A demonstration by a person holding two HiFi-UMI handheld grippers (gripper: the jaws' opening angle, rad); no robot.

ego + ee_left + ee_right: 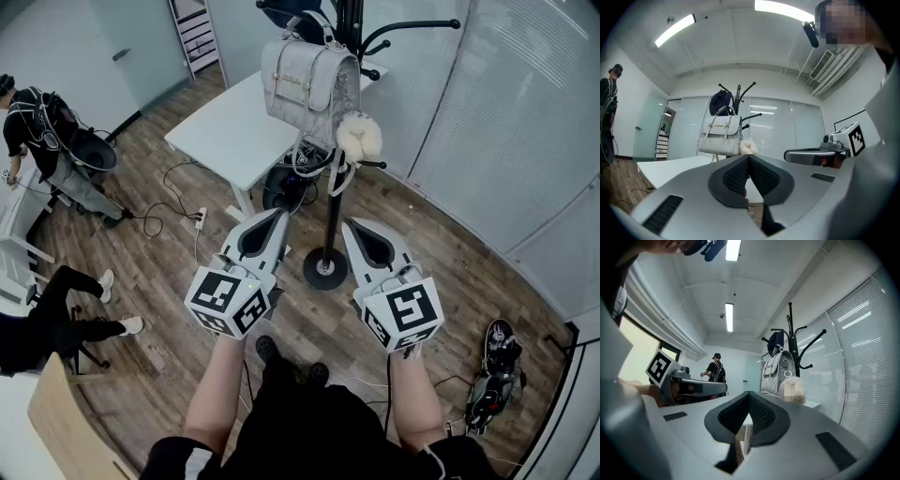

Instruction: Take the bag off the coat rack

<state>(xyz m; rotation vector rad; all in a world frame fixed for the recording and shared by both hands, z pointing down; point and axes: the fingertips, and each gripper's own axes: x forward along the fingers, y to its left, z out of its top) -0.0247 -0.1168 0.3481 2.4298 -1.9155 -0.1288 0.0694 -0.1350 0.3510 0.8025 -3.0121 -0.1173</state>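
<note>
A pale grey handbag [309, 82] with a fluffy cream pom-pom [359, 137] hangs by its handle from the black coat rack [330, 216]. The same bag [719, 137] shows ahead in the left gripper view, and the bag [777, 373] also hangs to the right in the right gripper view. My left gripper [280, 214] is shut and empty, held below the bag, well short of it. My right gripper [347, 225] is shut too, beside the rack's pole, touching nothing.
A white table [239, 127] stands just behind the rack. A dark bag [286, 9] hangs higher on the rack. One person [42, 141] stands at the left and another sits lower left. Cables and a power strip [200, 217] lie on the wooden floor. Glass walls with blinds run along the right.
</note>
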